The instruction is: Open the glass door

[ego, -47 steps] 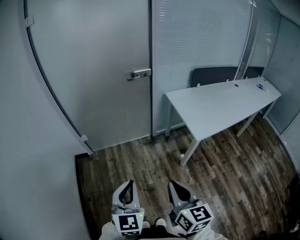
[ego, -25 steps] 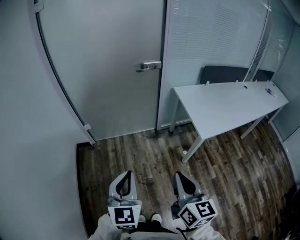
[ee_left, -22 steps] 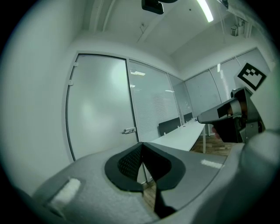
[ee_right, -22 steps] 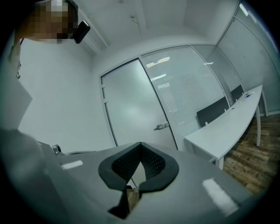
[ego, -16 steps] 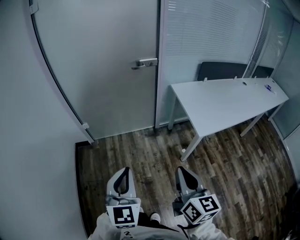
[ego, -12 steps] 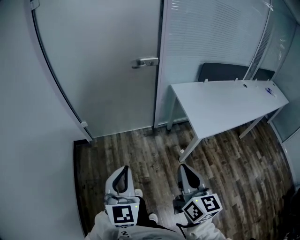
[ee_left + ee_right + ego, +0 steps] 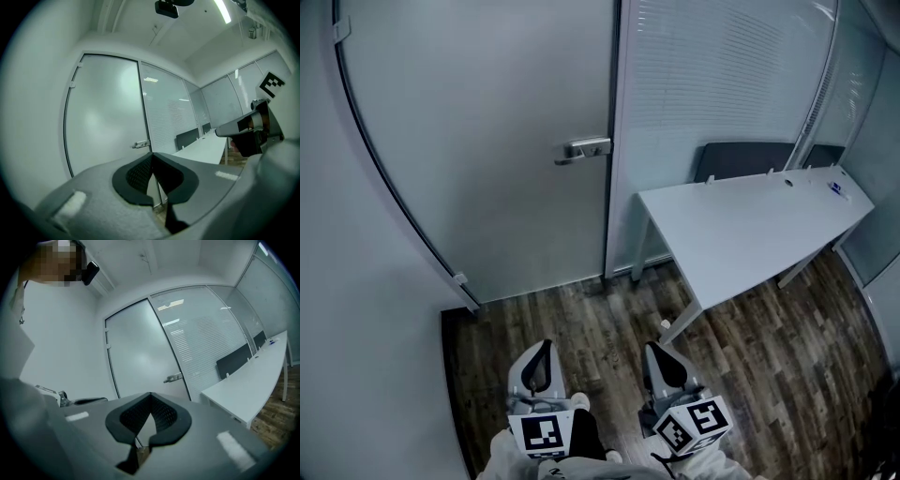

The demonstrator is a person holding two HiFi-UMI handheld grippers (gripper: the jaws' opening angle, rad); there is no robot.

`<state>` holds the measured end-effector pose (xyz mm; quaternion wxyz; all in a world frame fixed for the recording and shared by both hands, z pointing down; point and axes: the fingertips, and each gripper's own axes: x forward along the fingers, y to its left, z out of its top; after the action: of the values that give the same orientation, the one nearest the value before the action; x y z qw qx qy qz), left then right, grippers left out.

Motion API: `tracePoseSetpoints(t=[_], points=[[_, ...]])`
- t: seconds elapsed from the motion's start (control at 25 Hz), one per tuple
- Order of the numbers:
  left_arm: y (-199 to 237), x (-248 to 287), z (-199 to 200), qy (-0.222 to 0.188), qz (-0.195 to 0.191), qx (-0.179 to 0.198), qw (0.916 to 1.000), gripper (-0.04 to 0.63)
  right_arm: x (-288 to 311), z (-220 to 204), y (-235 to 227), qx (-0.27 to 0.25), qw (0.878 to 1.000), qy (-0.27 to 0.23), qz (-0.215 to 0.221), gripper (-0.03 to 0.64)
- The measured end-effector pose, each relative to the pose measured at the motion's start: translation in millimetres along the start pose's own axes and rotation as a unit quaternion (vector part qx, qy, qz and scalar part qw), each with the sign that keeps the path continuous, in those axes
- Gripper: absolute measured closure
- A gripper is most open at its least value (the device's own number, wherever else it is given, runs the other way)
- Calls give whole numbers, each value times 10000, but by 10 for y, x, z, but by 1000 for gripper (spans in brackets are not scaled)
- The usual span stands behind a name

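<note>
The frosted glass door (image 7: 487, 141) stands closed ahead, and its metal lever handle (image 7: 584, 149) sits at its right edge. Both grippers are low in the head view, well short of the door and pointing toward it. My left gripper (image 7: 546, 345) is shut with nothing in it, and my right gripper (image 7: 652, 347) beside it is shut and empty too. The left gripper view shows the door (image 7: 103, 117) and handle (image 7: 140, 144) beyond the closed left gripper (image 7: 151, 154). In the right gripper view the handle (image 7: 173, 378) lies beyond the closed right gripper (image 7: 151, 394).
A white desk (image 7: 750, 225) stands to the right of the door with dark chair backs (image 7: 741, 159) behind it. A glass partition with blinds (image 7: 712, 75) runs right of the door frame. A plain wall (image 7: 356, 328) closes the left side. The floor (image 7: 581, 319) is dark wood.
Both grippers have moved forward toward the door along with the person, so the door and handle look nearer. The jaws stay shut.
</note>
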<state>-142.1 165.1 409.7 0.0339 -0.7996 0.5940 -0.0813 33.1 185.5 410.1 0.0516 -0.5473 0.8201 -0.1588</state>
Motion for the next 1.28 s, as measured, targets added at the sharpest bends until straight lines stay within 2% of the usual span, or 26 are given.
tracePoseSetpoints(t=[0.2,0.36,0.56,0.72,0.88,1.04,1.28], points=[[291,623,-119,147,-107,-51,9998,591,690,-18,-163,109,9998,74,-130,614],[523,1111,-166,174,-214,182,9995,591,1207,2,-277,209,9995,108,-224,614],[814,1653,-87,102,-308,265,9991,591,1715,213,-316,103,9996,-39,-244,614],[853,1979,-37,22,-366,318,9988,591,1910,310,-463,89,9993,-91,-348,614],[806,2344,-156,176,-429,356,9983,591,2116,376,-743,119,9988,-89,-461,614],[727,2735,-230,229,-349,390,9984,591,2424,334,-1125,214,9988,47,-435,614],[748,3595,-210,325,23,446,9985,591,3207,540,-1658,134,9998,124,-67,614]])
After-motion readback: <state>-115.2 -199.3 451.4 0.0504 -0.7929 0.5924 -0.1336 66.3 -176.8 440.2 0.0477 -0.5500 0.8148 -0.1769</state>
